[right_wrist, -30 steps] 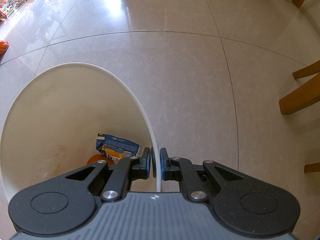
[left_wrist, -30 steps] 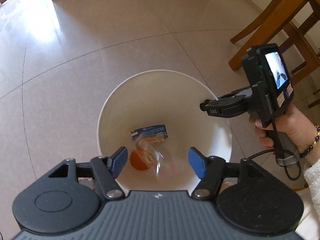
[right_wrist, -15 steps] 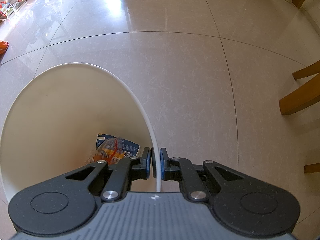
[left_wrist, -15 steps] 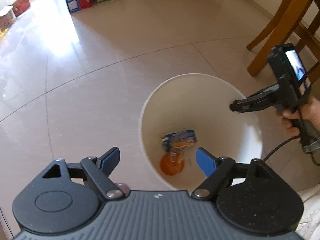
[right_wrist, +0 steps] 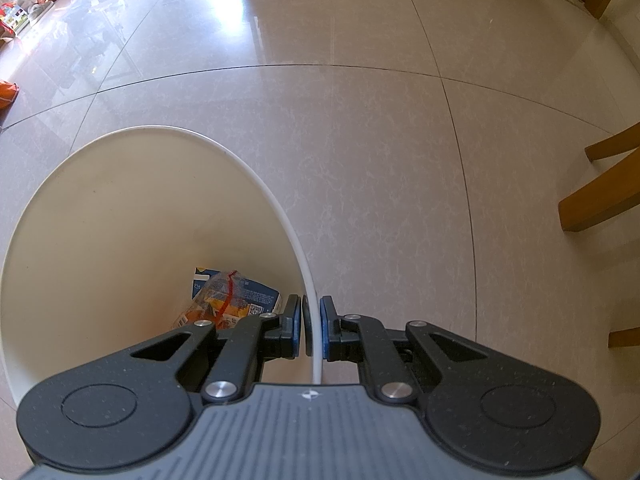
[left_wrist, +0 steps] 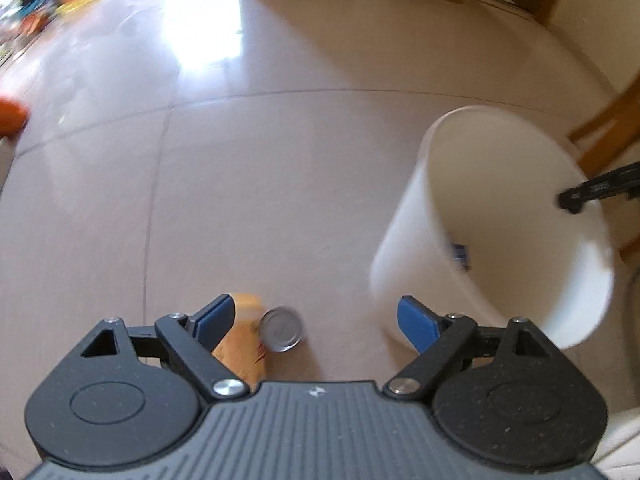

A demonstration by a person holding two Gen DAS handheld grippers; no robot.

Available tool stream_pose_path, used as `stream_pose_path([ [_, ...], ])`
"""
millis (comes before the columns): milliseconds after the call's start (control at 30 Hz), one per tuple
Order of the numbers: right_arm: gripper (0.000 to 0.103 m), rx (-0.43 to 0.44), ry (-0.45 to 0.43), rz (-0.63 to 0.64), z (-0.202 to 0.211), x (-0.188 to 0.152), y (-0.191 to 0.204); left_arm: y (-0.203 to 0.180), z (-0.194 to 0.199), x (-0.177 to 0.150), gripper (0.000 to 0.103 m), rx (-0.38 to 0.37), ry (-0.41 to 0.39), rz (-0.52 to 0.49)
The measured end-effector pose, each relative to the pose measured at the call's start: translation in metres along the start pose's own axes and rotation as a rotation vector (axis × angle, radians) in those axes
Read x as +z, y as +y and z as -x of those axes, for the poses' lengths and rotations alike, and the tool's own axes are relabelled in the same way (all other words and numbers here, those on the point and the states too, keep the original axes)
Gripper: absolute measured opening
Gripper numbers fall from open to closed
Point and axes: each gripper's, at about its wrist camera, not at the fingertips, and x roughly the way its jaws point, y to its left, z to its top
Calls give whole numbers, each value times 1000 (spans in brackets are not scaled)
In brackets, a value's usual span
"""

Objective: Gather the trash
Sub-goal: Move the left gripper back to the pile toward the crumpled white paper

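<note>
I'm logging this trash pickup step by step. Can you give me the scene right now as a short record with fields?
bin: white trash bin, standing on the tiled floor
in bin: blue carton under a clear plastic wrapper
on floor: yellow can lying on its side, silver end showing
left gripper: open, jaws just widened, nothing pinched, can near its left finger
right gripper: shut on the bin's rim
</note>
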Motion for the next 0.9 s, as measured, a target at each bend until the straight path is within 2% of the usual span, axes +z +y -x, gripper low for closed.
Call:
stream_pose_path([
  [133, 12, -1, -2, 1, 1, 0, 0, 20, -16, -39, 88, 27, -1, 85],
  [467, 12, -1, -5, -1, 1, -1, -1, 43, -52, -121, 88, 44, 92, 160],
  [733, 12, -14, -6, 4, 0, -1, 2, 42, -76, -168, 89, -1, 157, 125],
  [900, 12, -20, -7, 10, 0, -2, 4, 44, -108, -191, 89, 54, 226, 103],
])
